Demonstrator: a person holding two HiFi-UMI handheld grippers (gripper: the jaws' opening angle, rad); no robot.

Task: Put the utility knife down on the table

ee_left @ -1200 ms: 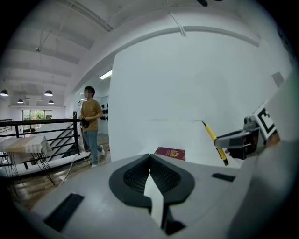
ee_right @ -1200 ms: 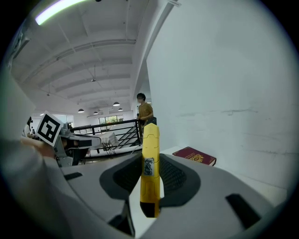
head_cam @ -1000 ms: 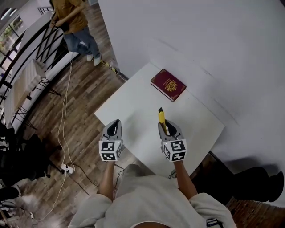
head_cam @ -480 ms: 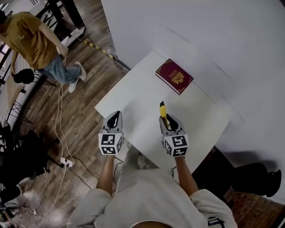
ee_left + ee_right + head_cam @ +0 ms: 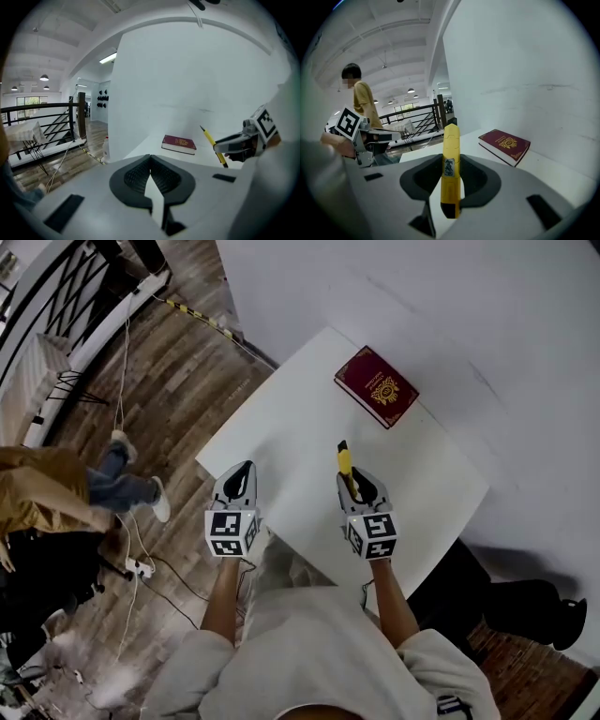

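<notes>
The yellow utility knife [image 5: 344,465] sticks out forward from my right gripper [image 5: 354,486], which is shut on its handle above the white table [image 5: 281,442]. In the right gripper view the knife [image 5: 451,164] stands between the two dark pads of the right gripper [image 5: 451,185], its tip pointing away over the table. My left gripper [image 5: 242,479] hovers over the table's near left edge with its jaws closed together and nothing in them. The left gripper [image 5: 150,161] view shows the right gripper [image 5: 236,140] and the knife [image 5: 212,142] off to its right.
A dark red book [image 5: 377,387] with a gold emblem lies at the table's far side near the white wall [image 5: 450,296]. A person [image 5: 56,498] in a mustard top stands on the wooden floor at the left, beside cables and a power strip [image 5: 139,568]. A black railing [image 5: 47,296] runs at upper left.
Both grippers have moved forward and lower over the table, the right one still carrying the knife. The person on the floor has walked from the top left down to the left side.
</notes>
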